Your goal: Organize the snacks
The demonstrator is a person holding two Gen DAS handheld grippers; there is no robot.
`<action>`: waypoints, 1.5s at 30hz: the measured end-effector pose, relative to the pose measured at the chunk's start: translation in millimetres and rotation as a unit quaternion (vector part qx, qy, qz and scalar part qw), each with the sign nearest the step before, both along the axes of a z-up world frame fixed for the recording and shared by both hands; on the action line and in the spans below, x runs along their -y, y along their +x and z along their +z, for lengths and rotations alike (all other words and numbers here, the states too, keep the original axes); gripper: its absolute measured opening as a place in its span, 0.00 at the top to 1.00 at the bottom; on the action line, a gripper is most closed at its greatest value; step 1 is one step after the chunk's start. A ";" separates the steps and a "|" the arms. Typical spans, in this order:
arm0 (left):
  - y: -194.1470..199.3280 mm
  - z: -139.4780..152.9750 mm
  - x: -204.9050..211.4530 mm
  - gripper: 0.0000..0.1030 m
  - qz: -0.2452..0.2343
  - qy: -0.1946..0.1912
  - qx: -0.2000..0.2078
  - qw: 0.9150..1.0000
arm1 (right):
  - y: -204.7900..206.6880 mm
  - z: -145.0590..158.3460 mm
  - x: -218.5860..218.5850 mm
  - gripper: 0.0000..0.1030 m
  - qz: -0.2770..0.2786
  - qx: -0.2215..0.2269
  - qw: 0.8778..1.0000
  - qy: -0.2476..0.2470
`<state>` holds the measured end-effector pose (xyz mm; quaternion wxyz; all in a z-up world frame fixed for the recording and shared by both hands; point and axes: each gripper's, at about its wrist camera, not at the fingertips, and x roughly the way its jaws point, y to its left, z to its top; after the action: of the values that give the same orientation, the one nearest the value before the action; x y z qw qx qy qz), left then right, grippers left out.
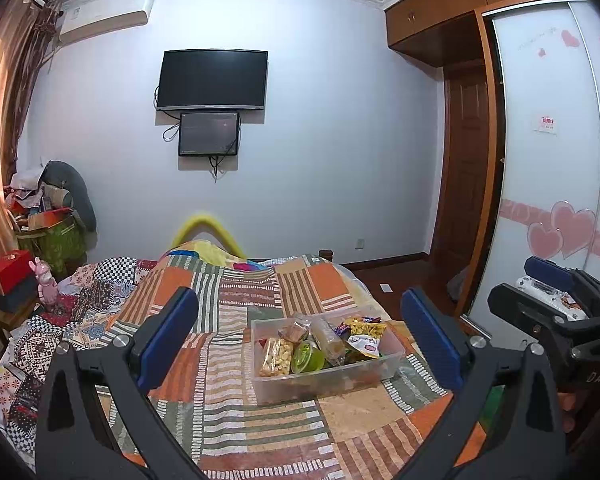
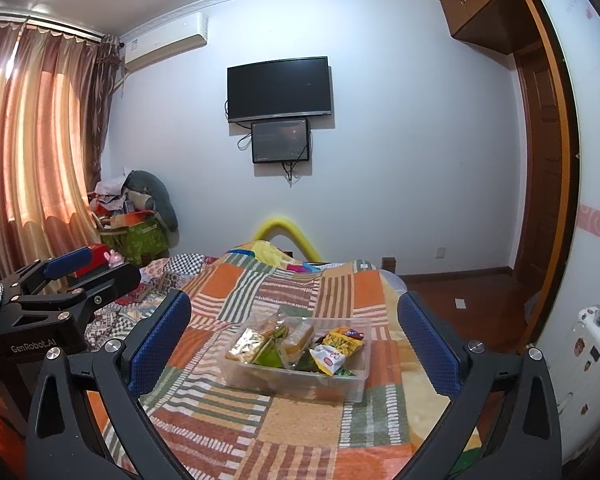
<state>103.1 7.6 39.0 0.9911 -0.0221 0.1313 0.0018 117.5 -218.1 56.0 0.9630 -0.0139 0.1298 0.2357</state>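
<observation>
Left tool [image 1: 300,334]: spread wide, nothing between the blue pads, hovering above the near part of the bed [image 1: 240,420]. Right tool [image 2: 294,338]: likewise spread wide and empty, held over the same quilt. From the left wrist view, right tool [image 1: 548,292] seen well to the right of the clear bin [image 1: 392,354], its state from that angle impossible to tell; from the right wrist view, left tool [image 2: 72,276] seen well to the left of the clear bin [image 2: 296,384].

One clear bin, resting on the patchwork quilt, ahead of both tools and framed between the fingers of each, not touching either. Inside the bin, a heap of snacks, total count not certain because of overlap. Readable from the left wrist view: one clear bag of pale puffed pieces [image 1: 276,356] at the near left of the bin, one green lidded cup [image 1: 307,357] just to its right, one long clear-wrapped roll of biscuits [image 1: 329,339] leaning across the middle, one yellow packet [image 1: 366,326] at the far right, one white packet [image 1: 365,345] just in front of the yellow one. From the right wrist view, one crinkled silver-gold packet [image 2: 246,344] at the left end of the bin.

Beyond the bin, on the far wall: two dark screens, a large television [image 1: 212,79] with a smaller screen [image 1: 209,133] directly under it.
</observation>
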 end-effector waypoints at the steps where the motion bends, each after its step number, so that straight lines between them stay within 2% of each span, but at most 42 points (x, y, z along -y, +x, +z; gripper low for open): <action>1: 0.2 -0.8 0.5 0.00 0.000 0.000 0.000 1.000 | -0.2 -0.2 -0.2 0.00 0.000 0.000 1.000 0.000; 33: -5.2 2.2 -3.2 0.00 -0.016 -0.005 0.000 1.000 | -1.9 0.6 4.0 0.00 -0.015 -0.001 1.000 0.002; 45: -0.9 -0.9 -10.1 0.00 -0.018 -0.025 -0.014 0.999 | -1.3 2.1 2.3 0.00 -0.013 -0.002 1.000 -0.002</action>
<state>102.2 17.7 38.2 0.9882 -0.0446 0.1453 -0.0191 116.2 -220.4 58.1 0.9658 -0.0139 0.1325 0.2225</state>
